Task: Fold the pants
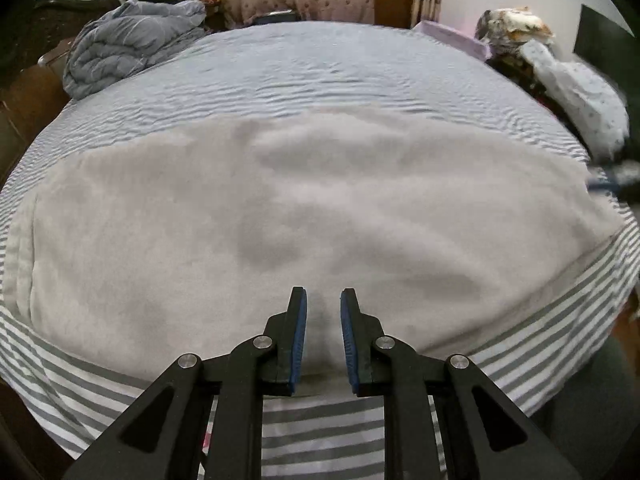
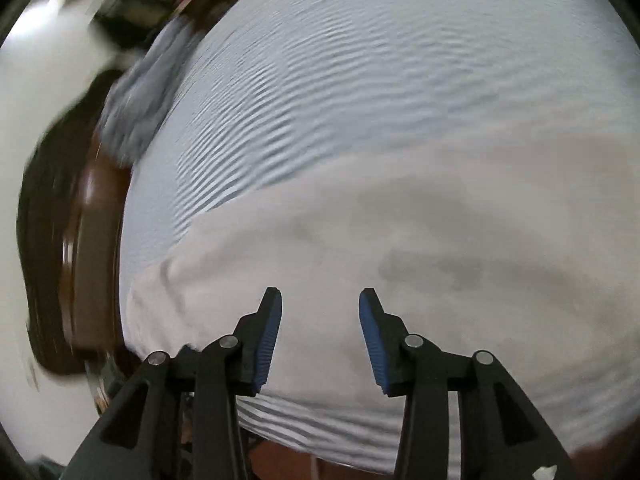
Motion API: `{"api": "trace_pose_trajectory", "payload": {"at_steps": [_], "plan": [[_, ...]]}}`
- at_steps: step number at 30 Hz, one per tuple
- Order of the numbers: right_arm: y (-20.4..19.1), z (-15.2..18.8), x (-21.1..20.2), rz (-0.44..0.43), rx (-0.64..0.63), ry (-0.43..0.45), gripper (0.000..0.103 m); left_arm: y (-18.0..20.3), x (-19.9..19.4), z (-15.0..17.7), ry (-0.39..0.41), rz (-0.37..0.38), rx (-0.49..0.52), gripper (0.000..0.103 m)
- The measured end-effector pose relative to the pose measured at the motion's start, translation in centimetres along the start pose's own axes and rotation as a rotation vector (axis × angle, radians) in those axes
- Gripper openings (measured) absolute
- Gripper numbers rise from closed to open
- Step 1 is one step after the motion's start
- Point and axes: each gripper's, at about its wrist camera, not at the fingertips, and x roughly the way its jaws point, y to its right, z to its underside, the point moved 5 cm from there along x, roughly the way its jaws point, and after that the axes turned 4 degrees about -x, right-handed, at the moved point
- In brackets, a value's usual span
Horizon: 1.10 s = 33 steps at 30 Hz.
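Observation:
Light grey pants (image 1: 304,216) lie spread flat across the near part of a bed with a grey-and-white striped sheet (image 1: 304,64). In the left wrist view my left gripper (image 1: 323,300) hovers over the near edge of the pants, jaws a little apart and empty. In the right wrist view the same pants (image 2: 400,248) fill the lower half. My right gripper (image 2: 320,300) is open and empty above their near left part. This view is blurred by motion.
A bunched blue-grey duvet (image 1: 132,44) lies at the bed's far left corner. Piled clothes and bedding (image 1: 560,76) sit at the far right. A dark wooden bed frame (image 2: 92,264) runs along the left. The sheet hangs over the near edge (image 1: 320,432).

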Motion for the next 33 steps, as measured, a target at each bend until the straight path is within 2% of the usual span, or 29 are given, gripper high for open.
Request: {"api": "trace_pose_trajectory", "payload": {"at_steps": [3, 6, 9, 14, 18, 23, 27, 30, 32, 33], "plan": [[5.7, 1.6, -3.5, 0.004, 0.142, 0.089, 0.039, 2.0, -0.7, -0.3, 0.010, -0.002, 0.056, 0.020], [8.8, 3.5, -6.1, -0.011, 0.231, 0.167, 0.039, 3.8, -0.7, -0.3, -0.005, 0.037, 0.073, 0.020], [12.0, 4.8, -7.1, -0.069, 0.327, 0.222, 0.039, 5.8, -0.3, -0.6, -0.032, 0.079, 0.082, 0.020], [16.2, 5.4, -7.3, -0.183, 0.457, 0.298, 0.041, 9.2, 0.3, -1.8, -0.027, 0.103, 0.127, 0.020], [17.2, 4.9, -6.4, -0.238, 0.479, 0.337, 0.041, 11.3, 1.6, -2.4, -0.071, 0.135, 0.109, 0.020], [18.4, 4.0, -4.6, -0.240, 0.489, 0.319, 0.041, 13.8, 3.2, -3.1, -0.119, 0.177, 0.086, 0.020], [20.2, 3.2, -5.7, -0.263, 0.485, 0.369, 0.041, 15.9, 4.0, -3.1, -0.139, 0.195, 0.098, 0.020], [21.3, 1.3, -6.6, -0.292, 0.474, 0.408, 0.041, 17.4, 4.6, -3.1, -0.148, 0.194, 0.120, 0.020], [21.0, 0.6, -6.4, -0.298, 0.459, 0.398, 0.039, 18.3, 4.6, -3.2, -0.139, 0.203, 0.125, 0.021], [20.8, 0.4, -6.2, -0.289, 0.439, 0.391, 0.032, 18.9, 4.7, -3.3, -0.140, 0.212, 0.129, 0.021]]}}
